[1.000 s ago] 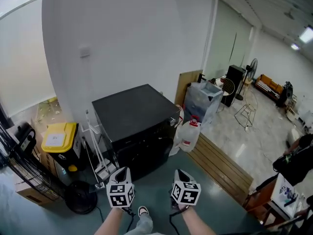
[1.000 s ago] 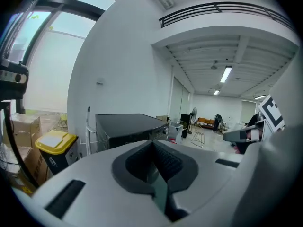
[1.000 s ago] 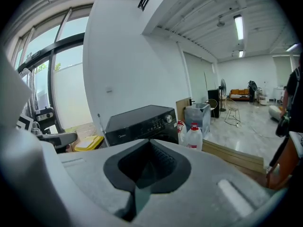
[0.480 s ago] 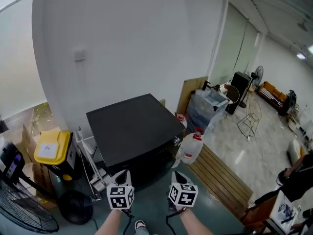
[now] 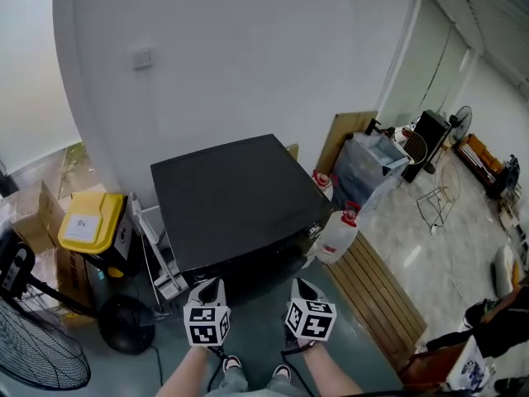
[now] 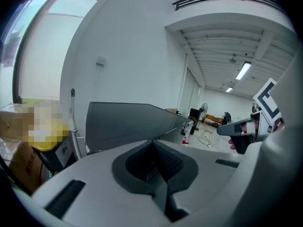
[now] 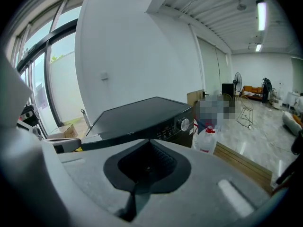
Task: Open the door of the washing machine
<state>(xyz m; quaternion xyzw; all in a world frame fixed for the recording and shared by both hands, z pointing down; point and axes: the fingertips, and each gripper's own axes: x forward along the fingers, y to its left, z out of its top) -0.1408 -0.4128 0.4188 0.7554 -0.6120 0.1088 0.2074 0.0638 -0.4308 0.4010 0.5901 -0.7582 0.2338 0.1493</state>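
A black washing machine (image 5: 231, 197) stands against the white wall, its flat top toward me; its front is mostly hidden below the top edge. The right gripper view shows its control strip with a silver knob (image 7: 184, 123). My left gripper (image 5: 209, 290) and right gripper (image 5: 302, 292) hover side by side just in front of the machine, apart from it. Both are shut with nothing between the jaws. In the left gripper view the machine (image 6: 128, 122) fills the middle and the right gripper (image 6: 251, 126) shows at the right edge.
A yellow-lidded bin (image 5: 89, 226) and a white rack (image 5: 157, 255) stand left of the machine. A floor fan (image 5: 37, 354) is at the lower left. A white jug with a red cap (image 5: 337, 234) and a wooden pallet (image 5: 380, 292) lie to the right.
The view has closed in on the washing machine, which now sits nearer and more centred. Both grippers stay shut and side by side in front of me.
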